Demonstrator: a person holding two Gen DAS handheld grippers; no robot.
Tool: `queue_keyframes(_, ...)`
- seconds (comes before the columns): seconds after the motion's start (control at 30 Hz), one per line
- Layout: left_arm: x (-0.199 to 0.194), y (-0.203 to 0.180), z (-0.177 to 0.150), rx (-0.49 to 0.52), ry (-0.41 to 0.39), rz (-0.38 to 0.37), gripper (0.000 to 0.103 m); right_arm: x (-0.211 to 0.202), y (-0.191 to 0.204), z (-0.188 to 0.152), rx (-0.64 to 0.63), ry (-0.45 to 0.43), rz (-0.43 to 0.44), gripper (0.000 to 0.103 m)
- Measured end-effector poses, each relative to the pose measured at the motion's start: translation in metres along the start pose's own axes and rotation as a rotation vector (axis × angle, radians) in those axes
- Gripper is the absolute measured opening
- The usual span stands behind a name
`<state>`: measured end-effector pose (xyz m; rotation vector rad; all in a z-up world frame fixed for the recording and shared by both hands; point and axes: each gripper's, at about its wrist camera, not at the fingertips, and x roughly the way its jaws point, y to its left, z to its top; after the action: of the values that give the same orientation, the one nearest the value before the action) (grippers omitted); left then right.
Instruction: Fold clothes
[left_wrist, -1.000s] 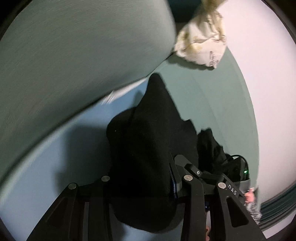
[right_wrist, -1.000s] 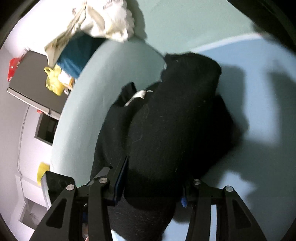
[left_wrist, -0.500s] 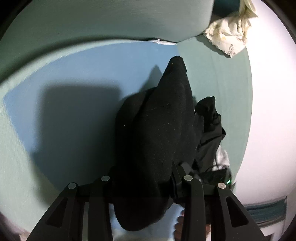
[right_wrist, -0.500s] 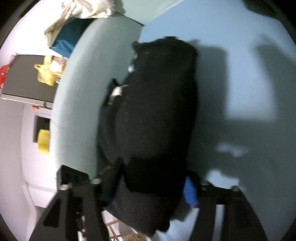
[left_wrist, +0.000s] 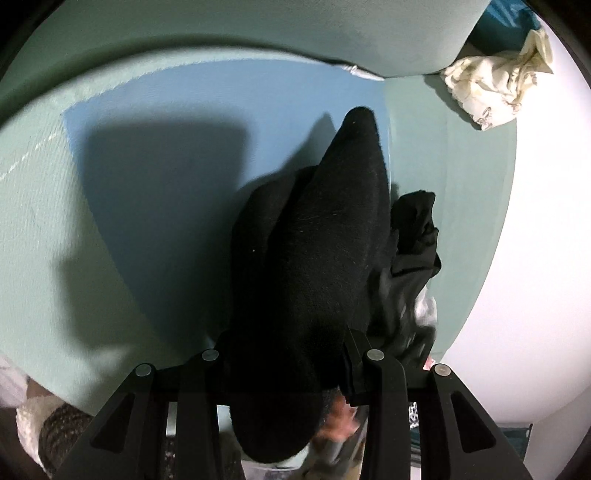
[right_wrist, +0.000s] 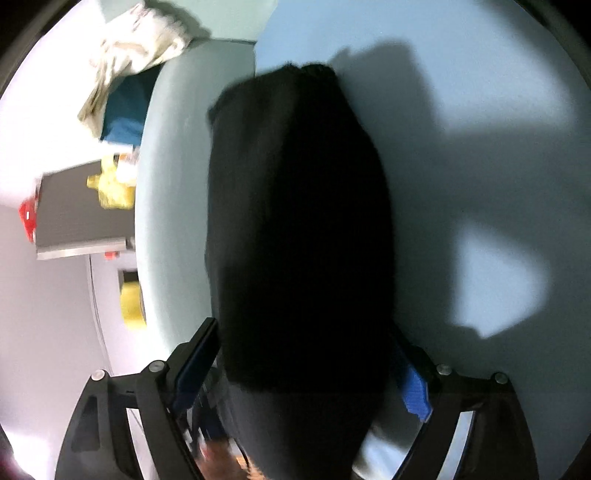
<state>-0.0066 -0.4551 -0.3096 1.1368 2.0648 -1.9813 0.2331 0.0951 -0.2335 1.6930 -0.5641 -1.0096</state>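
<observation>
A folded black garment (left_wrist: 325, 240) lies lengthwise on the light blue sheet (left_wrist: 177, 122) and runs back between my left gripper's fingers. My left gripper (left_wrist: 284, 343) is shut on its near end. In the right wrist view the same black garment (right_wrist: 295, 203) fills the middle, resting on the blue sheet (right_wrist: 480, 129). My right gripper (right_wrist: 303, 336) straddles its near end with the jaws opening. A small gap shows between the cloth and the blue pad (right_wrist: 413, 391).
A second crumpled black garment (left_wrist: 413, 236) lies just right of the folded one on the teal sofa seat (left_wrist: 461, 177). A cream cloth (left_wrist: 487, 88) is bunched at the back corner. A teal cushion (left_wrist: 258, 26) rises behind. A dark tabletop (right_wrist: 81, 206) stands beyond the seat edge.
Both views have rolled and sunk toward the blue sheet with the garment. The right jaws have spread wide and come off the cloth. The left grip looks unchanged.
</observation>
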Motion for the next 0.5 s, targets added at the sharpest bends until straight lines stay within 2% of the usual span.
queue_keyframes(0.07,-0.001,-0.001,-0.002,0.012,-0.007,0.012,0.039,0.013,0.007,0.019,0.009,0.018,-0.017,0.087)
queue_keyframes(0.1,-0.004,-0.004,-0.003,0.026,-0.027,0.024,0.039,0.018,0.01,0.027,0.01,0.019,-0.047,0.075)
queue_keyframes(0.13,-0.006,-0.007,-0.004,0.041,-0.046,0.036,0.039,0.019,0.016,0.034,-0.007,0.022,-0.074,0.07)
queue_keyframes(0.17,-0.01,-0.011,-0.006,0.064,-0.061,0.039,0.039,0.019,0.022,0.041,-0.03,0.026,-0.098,0.059)
queue_keyframes(0.2,-0.014,-0.019,-0.008,0.098,-0.071,0.028,0.039,0.017,0.031,0.046,-0.07,0.026,-0.112,0.053)
queue_keyframes(0.3,-0.025,-0.053,-0.01,0.213,-0.105,-0.005,0.039,-0.002,0.073,0.06,-0.248,-0.019,-0.125,0.05)
queue_keyframes(0.5,-0.039,-0.164,0.016,0.488,-0.215,-0.109,0.039,-0.055,0.174,0.124,-0.504,-0.195,-0.02,0.05)
